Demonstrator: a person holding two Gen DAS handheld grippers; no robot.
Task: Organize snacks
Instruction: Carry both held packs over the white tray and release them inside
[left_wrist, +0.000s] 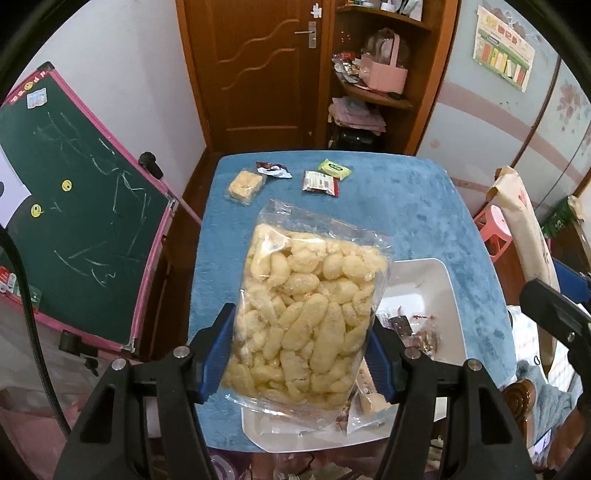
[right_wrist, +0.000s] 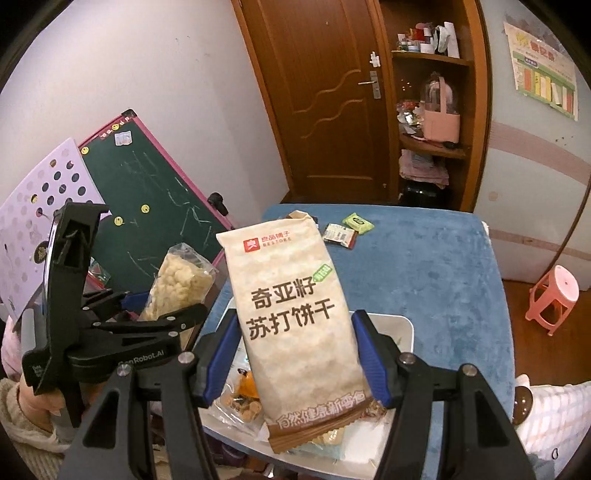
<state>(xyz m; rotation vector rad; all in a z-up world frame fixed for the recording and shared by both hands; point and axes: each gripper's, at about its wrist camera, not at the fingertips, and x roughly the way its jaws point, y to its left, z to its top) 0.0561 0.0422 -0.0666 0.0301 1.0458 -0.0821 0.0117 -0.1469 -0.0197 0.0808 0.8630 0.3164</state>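
Note:
My left gripper (left_wrist: 301, 350) is shut on a clear bag of pale yellow puffed snacks (left_wrist: 303, 317) and holds it above the blue table (left_wrist: 424, 206), over the near-left part of a white tray (left_wrist: 447, 295). The bag also shows in the right wrist view (right_wrist: 177, 284), with the left gripper's body (right_wrist: 110, 332) around it. My right gripper (right_wrist: 297, 358) is shut on a beige soda cracker pack (right_wrist: 295, 321) and holds it upright above the white tray (right_wrist: 402, 325), which holds several small snacks.
At the table's far end lie a yellow cake pack (left_wrist: 245, 184), a dark torn wrapper (left_wrist: 273, 170), a red-and-white packet (left_wrist: 321, 182) and a green packet (left_wrist: 334, 168). A green chalkboard (left_wrist: 74, 206) stands left. A pink stool (right_wrist: 554, 299) stands right. A door and shelves are behind.

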